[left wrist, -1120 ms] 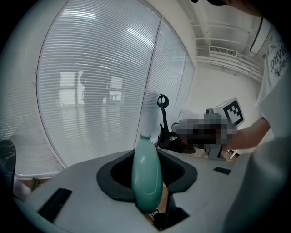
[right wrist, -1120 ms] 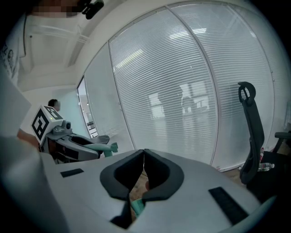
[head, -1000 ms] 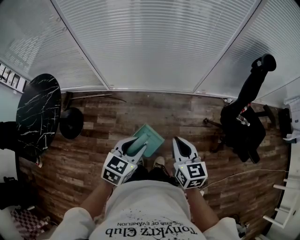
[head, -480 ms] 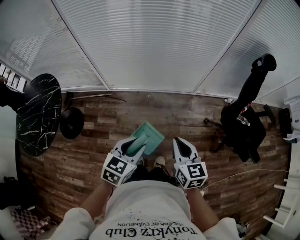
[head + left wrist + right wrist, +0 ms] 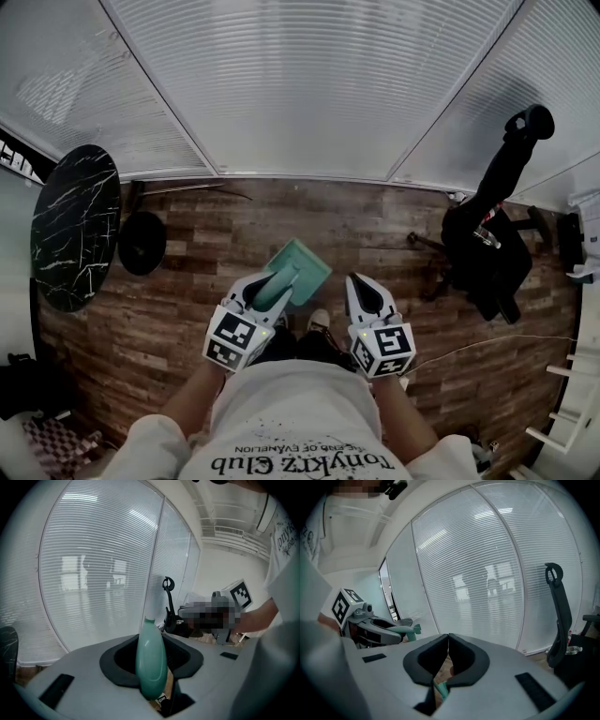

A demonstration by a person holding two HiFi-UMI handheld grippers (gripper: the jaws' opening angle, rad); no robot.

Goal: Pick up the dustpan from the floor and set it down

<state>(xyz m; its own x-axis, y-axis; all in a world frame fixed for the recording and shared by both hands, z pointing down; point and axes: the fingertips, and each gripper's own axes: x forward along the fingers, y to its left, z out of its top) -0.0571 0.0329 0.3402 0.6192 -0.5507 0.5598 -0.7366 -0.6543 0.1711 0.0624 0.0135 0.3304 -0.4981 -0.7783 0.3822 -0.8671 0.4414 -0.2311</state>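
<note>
Wood floor [image 5: 206,234], one teal dustpan [image 5: 302,267] clenched by left tool [image 5: 272,287], right tool [image 5: 356,282] closed empty, one chair [image 5: 487,253]

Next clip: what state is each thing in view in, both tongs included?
dustpan: held by its handle, off the floor.
left tongs: shut on the dustpan handle.
right tongs: shut, nothing between them.
window blinds: lowered, slats closed.
office chair: upright, unoccupied.
round table: standing, top bare.
</note>
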